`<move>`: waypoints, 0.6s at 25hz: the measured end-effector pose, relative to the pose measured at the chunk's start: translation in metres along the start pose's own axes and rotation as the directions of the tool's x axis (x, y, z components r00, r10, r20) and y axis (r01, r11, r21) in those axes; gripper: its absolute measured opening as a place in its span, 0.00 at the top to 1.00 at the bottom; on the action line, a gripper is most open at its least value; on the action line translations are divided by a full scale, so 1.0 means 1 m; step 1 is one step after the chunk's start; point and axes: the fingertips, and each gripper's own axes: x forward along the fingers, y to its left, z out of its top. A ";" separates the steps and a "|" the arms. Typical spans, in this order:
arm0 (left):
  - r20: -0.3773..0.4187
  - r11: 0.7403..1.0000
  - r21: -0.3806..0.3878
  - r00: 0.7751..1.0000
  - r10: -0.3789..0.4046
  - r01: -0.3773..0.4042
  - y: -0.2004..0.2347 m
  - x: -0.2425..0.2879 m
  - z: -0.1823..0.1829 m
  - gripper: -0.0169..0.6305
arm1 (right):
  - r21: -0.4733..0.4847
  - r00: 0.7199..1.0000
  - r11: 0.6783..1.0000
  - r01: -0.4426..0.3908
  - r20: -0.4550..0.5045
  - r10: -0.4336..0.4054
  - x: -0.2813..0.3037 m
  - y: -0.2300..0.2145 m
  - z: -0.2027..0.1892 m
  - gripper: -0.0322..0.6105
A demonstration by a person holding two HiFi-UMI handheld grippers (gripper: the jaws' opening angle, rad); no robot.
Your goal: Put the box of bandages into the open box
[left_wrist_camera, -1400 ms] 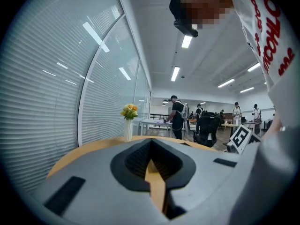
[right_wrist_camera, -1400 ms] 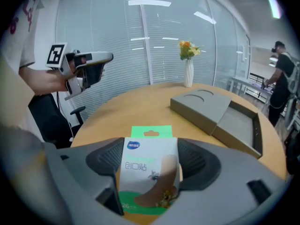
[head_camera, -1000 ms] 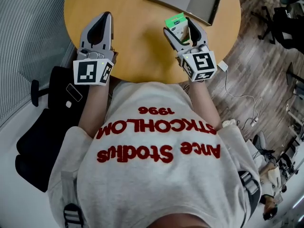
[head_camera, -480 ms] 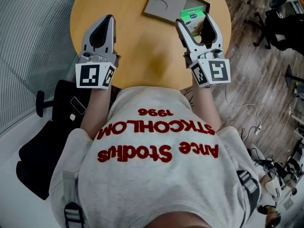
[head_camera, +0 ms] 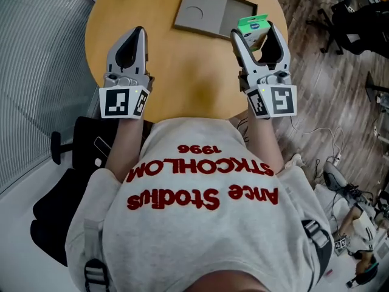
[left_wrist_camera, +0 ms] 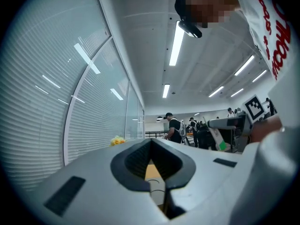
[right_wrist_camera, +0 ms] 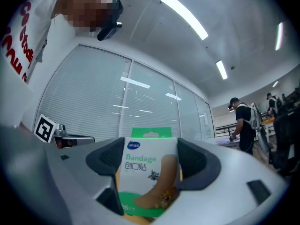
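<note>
The box of bandages [head_camera: 254, 29] stands upright between the two jaws of the right gripper [head_camera: 259, 34], its green hanging tab uppermost and poking out past the jaw tips. In the right gripper view the printed front of the box [right_wrist_camera: 140, 172] faces the camera and fills the gap, with a dark pad pressed against each side edge, so the right gripper [right_wrist_camera: 151, 162] is closed down to the box's width and grips it. From the head view the held box is just beside the near right corner of the open box [head_camera: 242, 2], a flat grey carton whose lid [head_camera: 197, 8] lies folded out to the left on the round wooden table [head_camera: 182, 66]; whether the bandages hang over the tray or just short of its rim is hard to tell from this angle. The left gripper [head_camera: 135, 41] rests at the table's left side, well apart from both boxes, its jaws [left_wrist_camera: 151, 153] brought together with nothing between them
</note>
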 end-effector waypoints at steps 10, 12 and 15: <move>-0.017 0.992 -0.029 0.992 -0.122 0.122 -0.045 0.045 -0.019 0.98 | 0.011 0.993 0.994 0.107 -0.059 -0.106 -0.028 -0.044 -0.018 0.39; -0.021 0.990 -0.035 0.990 -0.141 0.140 -0.049 0.051 -0.024 0.98 | 0.010 0.991 0.994 0.112 -0.075 -0.111 -0.028 -0.044 -0.023 0.39; -0.026 0.987 -0.048 0.988 -0.154 0.152 -0.052 0.057 -0.033 0.98 | 0.018 0.989 0.993 0.115 -0.096 -0.112 -0.027 -0.043 -0.033 0.39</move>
